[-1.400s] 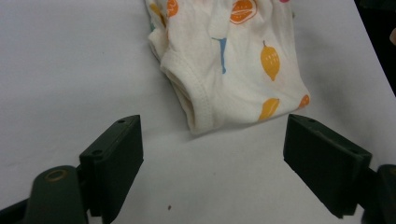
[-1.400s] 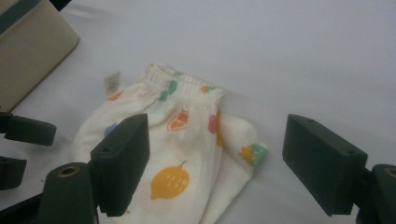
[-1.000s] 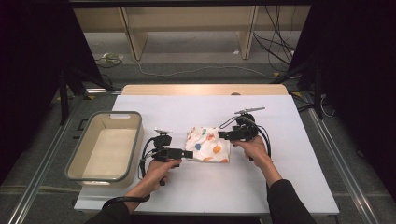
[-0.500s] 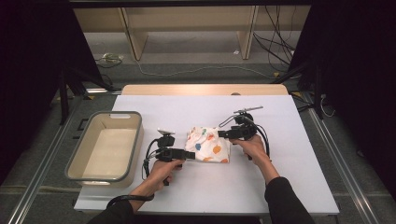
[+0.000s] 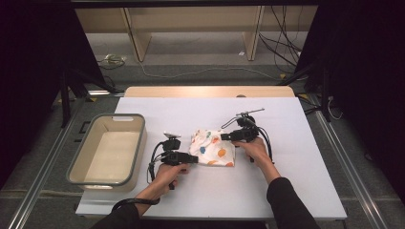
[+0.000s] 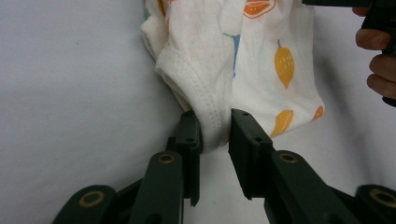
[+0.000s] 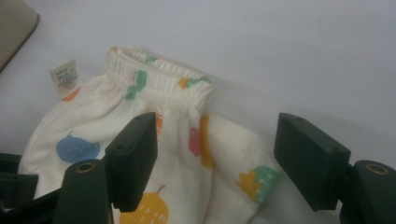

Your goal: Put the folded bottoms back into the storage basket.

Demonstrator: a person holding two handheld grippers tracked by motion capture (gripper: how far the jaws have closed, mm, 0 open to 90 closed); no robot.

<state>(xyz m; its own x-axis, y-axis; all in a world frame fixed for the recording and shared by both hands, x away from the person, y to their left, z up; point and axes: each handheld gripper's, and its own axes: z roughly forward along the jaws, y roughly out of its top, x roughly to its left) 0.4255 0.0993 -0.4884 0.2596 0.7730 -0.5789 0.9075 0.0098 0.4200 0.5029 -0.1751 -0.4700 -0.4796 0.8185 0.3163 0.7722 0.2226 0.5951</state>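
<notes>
On the table (image 5: 296,191), the left gripper (image 6: 215,135) has its jaws clamped on the folded garment's (image 5: 213,148) hem; the right gripper (image 7: 215,154), jaws wide apart, straddles its waistband end.

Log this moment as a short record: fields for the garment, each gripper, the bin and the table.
garment: small white garment with a fruit print, bunched at the middle of the table
left gripper: left gripper closed on a stitched hem of the garment, at the garment's left edge in the high view
right gripper: right gripper open, jaws set wide over the elastic-band end, gripping nothing
bin: beige bin at the table's left, nothing inside, apart from the garment
table: white table
</notes>
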